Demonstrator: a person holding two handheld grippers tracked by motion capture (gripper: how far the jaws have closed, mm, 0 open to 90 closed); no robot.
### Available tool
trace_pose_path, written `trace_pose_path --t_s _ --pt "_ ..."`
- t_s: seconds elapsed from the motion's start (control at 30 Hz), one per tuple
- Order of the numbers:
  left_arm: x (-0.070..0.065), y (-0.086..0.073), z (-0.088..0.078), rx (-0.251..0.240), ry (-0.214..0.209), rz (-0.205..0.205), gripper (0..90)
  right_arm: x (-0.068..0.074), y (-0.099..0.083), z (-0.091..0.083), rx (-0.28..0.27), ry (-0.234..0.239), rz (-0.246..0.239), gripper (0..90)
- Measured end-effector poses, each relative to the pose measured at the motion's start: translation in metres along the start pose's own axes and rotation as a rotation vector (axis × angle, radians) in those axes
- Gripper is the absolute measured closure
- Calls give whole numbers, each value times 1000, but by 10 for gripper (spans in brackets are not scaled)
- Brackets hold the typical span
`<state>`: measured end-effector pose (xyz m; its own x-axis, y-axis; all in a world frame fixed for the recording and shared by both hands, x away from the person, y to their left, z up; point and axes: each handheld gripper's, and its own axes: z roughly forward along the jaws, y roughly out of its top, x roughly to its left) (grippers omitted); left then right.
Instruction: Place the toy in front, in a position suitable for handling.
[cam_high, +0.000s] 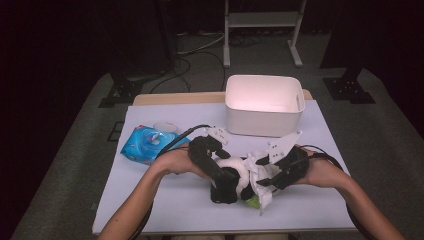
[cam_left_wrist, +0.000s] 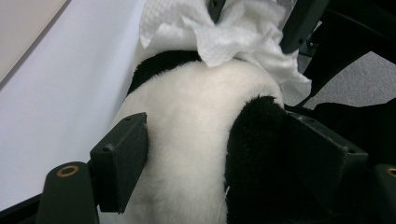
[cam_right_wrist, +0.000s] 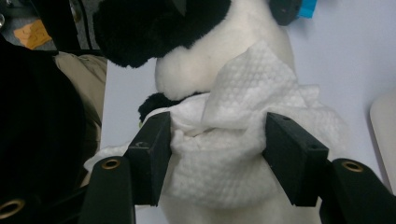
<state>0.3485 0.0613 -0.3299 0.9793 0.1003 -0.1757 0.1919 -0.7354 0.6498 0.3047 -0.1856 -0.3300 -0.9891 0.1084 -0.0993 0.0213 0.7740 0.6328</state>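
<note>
Your forearms enter from the bottom edge of the high view and converge at lower centre, wrists bent inward. The table (cam_high: 165, 200) carries everything. At upper centre stands the white bin (cam_high: 263, 105); at left lies the blue wipes pack (cam_high: 146, 144). The plush panda (cam_high: 235, 177) lies at lower centre, between your hands. Your left gripper (cam_high: 220, 187) points down-right, and its jaws are clamped on the panda's body, one pad on white fur, one on black. Your right gripper (cam_right_wrist: 215, 154) points left. Its jaws flank a crumpled white wipe (cam_right_wrist: 243, 149) draped on the panda; whether the pads press it cannot be told.
</note>
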Motion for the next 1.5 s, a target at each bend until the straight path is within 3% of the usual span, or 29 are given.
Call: trace_pose_path --t_s 0.2,0.33,0.43,0.7,0.83,0.97,1.27,1.5 --pt "-1 0 1 8 0 7 219 5 5 13 21 -12 -51 532" --pt "-2 -1 2 -5 2 1 219 2 6 11 20 -7 -15 718" --pt "-3 -2 2 -3 4 10 219 1 7 10 23 3 -2 779" --pt "-8 -1 4 5 -2 31 219 -9 17 0 -50 -16 26 801" --pt "-8 -2 4 -2 -2 29 220 -13 17 2 -28 -23 37 801" --pt "-7 -4 4 -11 -9 24 222 -13 5 -4 -8 -41 57 801" --pt "-7 -5 4 -16 -13 25 223 -11 -36 -28 -106 -52 163 802" --pt "-5 -5 4 -20 -15 30 222 -10 -69 -42 -103 -82 242 803"
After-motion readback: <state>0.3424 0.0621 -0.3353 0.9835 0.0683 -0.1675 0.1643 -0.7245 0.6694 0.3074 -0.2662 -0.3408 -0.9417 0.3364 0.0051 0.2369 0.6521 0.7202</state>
